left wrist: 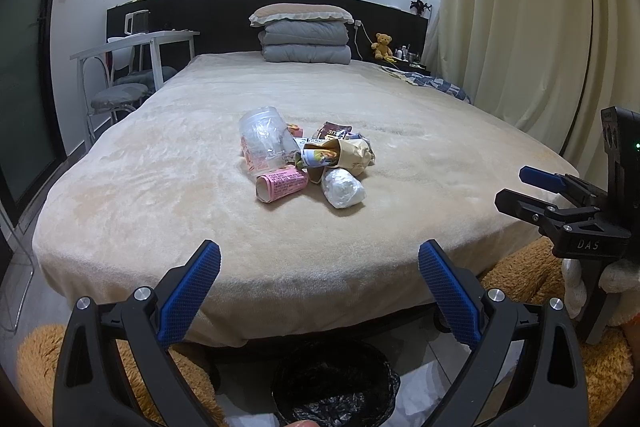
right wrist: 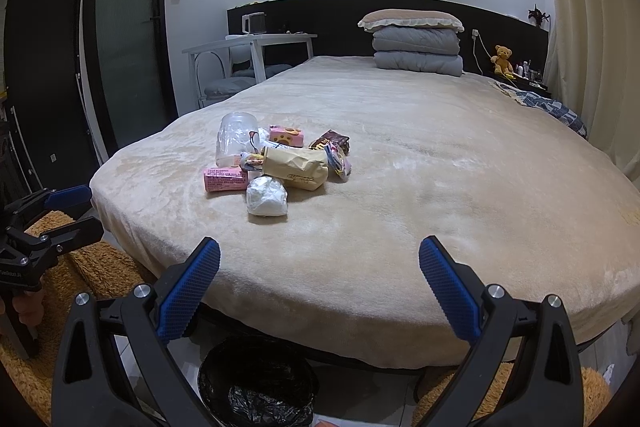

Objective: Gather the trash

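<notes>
Status: collection not yet begun, judging from the layout. All visible trash lies in one pile near the middle of the bed (left wrist: 320,247); the black-lined bin (left wrist: 334,383) stands on the floor at the foot of the bed and appears to hold only its liner.

Pile contents, left to right with the tan paper bag (left wrist: 354,155) as landmark:
- Clear plastic jar (left wrist: 264,139), at the far left of the pile, tilted.
- Pink printed carton (left wrist: 282,183), left of and nearer the camera than the bag, lying on its side.
- White wadded bundle (left wrist: 344,187), just in front of the bag, closest to the foot of the bed.
- Dark brown wrapper (left wrist: 334,131), behind the bag.

Left tongs (left wrist: 320,291): released, jaws spread wide, nothing between them, above the foot of the bed and well short of the pile.

Right tongs (right wrist: 320,291): likewise released and empty, at the same edge, with the pile ahead and to their left.

Remaining: every item must still be gripped and dropped into the bin.
</notes>
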`<state>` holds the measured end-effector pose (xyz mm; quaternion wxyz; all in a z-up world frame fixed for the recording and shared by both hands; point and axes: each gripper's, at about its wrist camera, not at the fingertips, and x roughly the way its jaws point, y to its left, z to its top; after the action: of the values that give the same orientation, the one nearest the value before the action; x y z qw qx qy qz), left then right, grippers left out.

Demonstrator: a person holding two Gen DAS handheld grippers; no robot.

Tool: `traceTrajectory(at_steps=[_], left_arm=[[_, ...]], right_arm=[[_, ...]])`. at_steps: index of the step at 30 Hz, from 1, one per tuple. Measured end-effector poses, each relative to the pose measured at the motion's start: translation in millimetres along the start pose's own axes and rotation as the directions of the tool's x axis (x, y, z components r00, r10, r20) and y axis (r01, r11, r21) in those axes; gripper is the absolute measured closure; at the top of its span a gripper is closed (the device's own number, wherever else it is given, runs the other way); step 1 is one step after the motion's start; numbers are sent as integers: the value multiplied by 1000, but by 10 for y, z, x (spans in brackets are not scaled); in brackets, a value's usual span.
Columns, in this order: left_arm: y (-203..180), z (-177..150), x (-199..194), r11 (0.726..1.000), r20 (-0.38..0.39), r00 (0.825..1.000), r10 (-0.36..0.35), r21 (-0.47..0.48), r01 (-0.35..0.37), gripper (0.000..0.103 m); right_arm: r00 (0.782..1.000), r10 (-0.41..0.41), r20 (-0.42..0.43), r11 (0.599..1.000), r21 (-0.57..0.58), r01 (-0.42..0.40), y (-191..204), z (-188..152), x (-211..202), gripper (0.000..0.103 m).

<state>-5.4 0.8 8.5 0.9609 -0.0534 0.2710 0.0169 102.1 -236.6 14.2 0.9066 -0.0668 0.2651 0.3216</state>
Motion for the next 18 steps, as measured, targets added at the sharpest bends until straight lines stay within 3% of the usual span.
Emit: traceTrajectory(at_steps=[8, 18], left_arm=[[111, 8, 33, 998, -9, 1000, 9, -55, -10, 7], [169, 60, 134, 995, -43, 996, -74, -77, 71, 7]], right_arm=[[999, 41, -24, 999, -9, -41, 28, 36, 75, 4], [979, 161, -127, 987, 47, -156, -9, 191, 435, 4]])
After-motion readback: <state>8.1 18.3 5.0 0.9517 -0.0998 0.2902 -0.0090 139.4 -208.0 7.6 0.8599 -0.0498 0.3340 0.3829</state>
